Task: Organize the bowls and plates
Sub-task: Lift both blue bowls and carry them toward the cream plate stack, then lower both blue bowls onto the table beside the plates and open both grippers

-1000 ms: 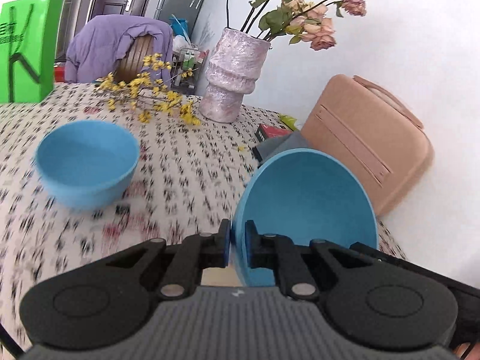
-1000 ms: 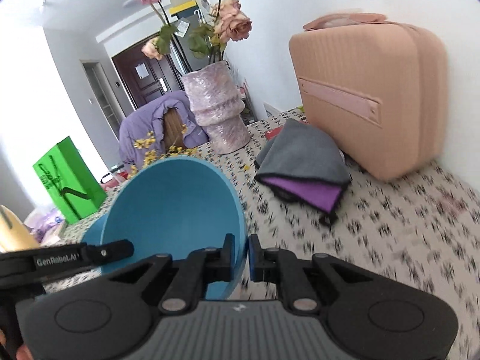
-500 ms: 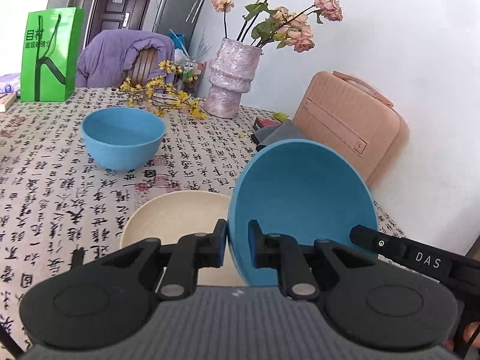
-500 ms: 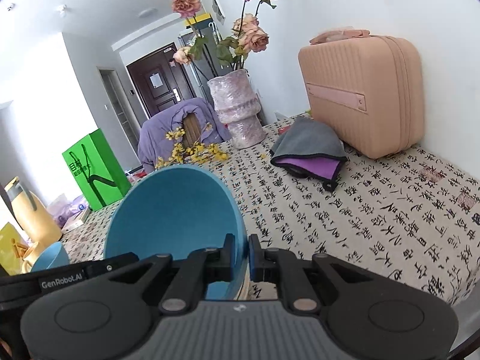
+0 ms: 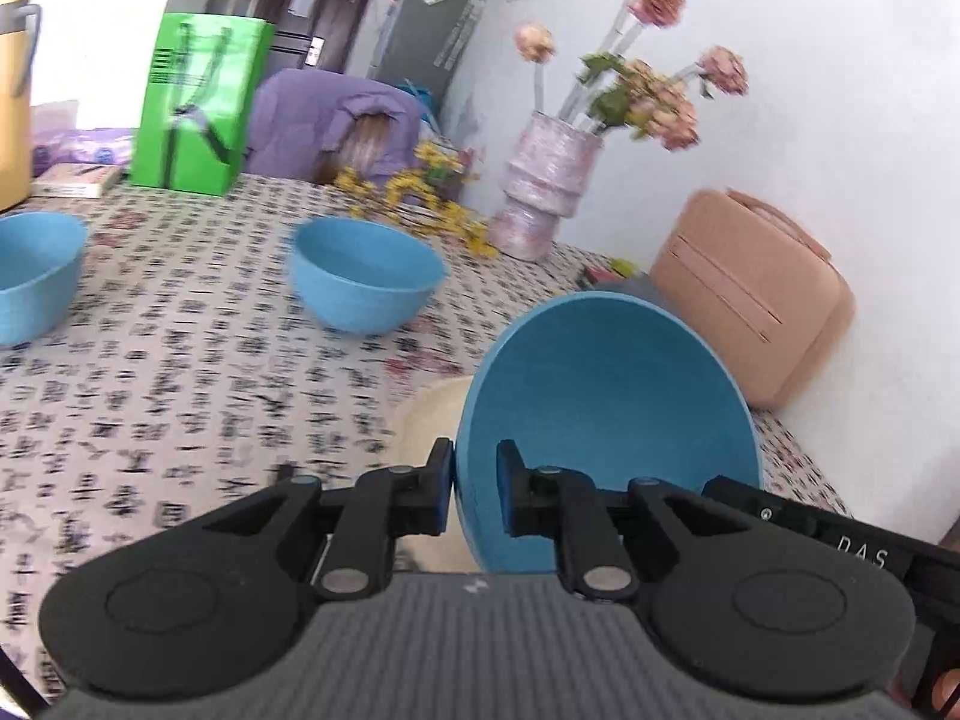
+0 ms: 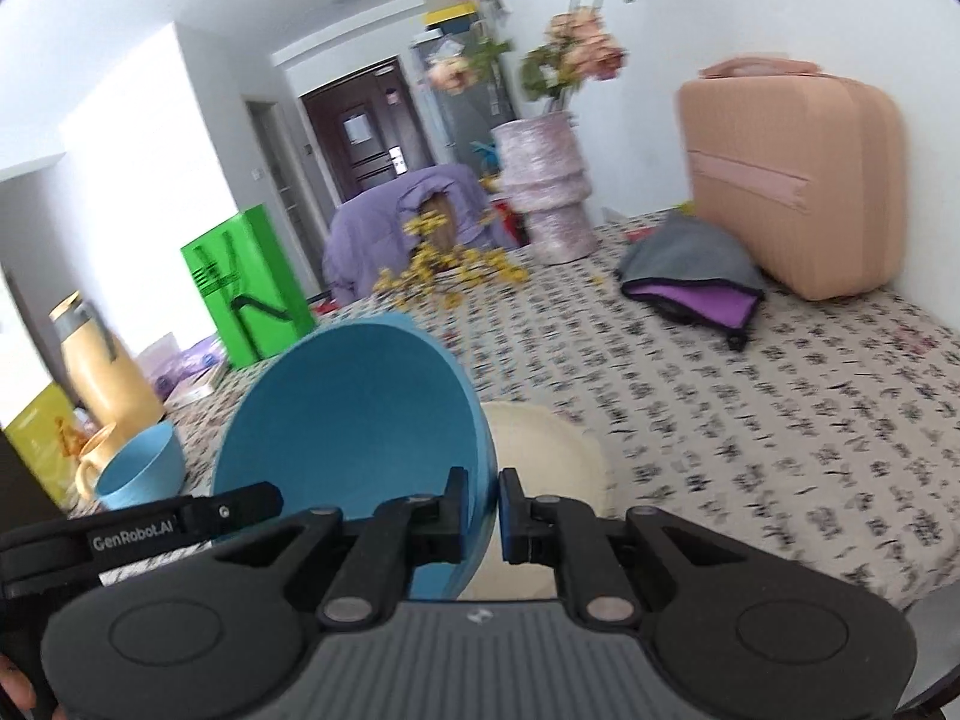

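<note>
I have both grippers on one tilted blue bowl: my left gripper pinches its rim on one side, and my right gripper is clamped on the opposite edge. The bowl hangs above the bench, tipped so I look into its hollow, directly over a cream plate lying on the patterned cloth. Farther back on the bench I see a second blue bowl and a third blue bowl at the left edge.
</note>
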`<state>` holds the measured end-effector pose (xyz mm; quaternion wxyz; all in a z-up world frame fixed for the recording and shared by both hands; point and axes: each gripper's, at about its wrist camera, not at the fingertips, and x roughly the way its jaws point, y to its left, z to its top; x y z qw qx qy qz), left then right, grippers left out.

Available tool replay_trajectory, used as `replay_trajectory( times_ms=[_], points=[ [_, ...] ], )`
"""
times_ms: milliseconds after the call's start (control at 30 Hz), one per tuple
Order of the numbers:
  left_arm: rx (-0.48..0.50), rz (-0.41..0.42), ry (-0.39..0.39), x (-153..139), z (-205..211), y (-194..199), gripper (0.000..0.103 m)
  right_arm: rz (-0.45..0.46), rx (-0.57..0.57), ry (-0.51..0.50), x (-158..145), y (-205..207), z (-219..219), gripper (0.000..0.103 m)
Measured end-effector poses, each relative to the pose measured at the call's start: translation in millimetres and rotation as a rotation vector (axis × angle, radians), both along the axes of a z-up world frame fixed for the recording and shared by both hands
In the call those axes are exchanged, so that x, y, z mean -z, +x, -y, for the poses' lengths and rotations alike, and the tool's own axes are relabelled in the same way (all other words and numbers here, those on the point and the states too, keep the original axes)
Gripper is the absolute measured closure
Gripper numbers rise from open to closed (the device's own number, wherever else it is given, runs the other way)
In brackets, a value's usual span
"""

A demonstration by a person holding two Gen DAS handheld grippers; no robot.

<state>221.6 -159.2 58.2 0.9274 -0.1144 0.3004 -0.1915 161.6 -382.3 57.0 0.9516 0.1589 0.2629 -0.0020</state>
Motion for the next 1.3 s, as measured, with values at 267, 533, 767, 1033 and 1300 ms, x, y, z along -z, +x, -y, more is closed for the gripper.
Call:
replay_trajectory(
  times_ms=[267, 533, 767, 1033, 1300],
  points=[
    [-0.122, -0.014, -0.009, 5, -71, -1, 0.089, -0.03, -0.129, -0.005, 6, 25, -67, 0.092],
    [-0.219, -0.031, -0.018, 14, -136, 4, 0.089, -0.079, -0.226, -0.013, 17, 53, -130, 0.092],
    [-0.26, -0.059, -0.027, 26, -180, 13, 0.083, -0.134, -0.28, -0.005, 30, 79, -173, 0.09],
    [-0.253, -0.113, -0.055, 40, -199, 27, 0.08, -0.184, -0.285, 0.008, 41, 97, -189, 0.08],
    [-0.23, -0.102, -0.052, 46, -200, 30, 0.064, -0.17, -0.29, 0.011, 42, 102, -190, 0.074]
  ],
)
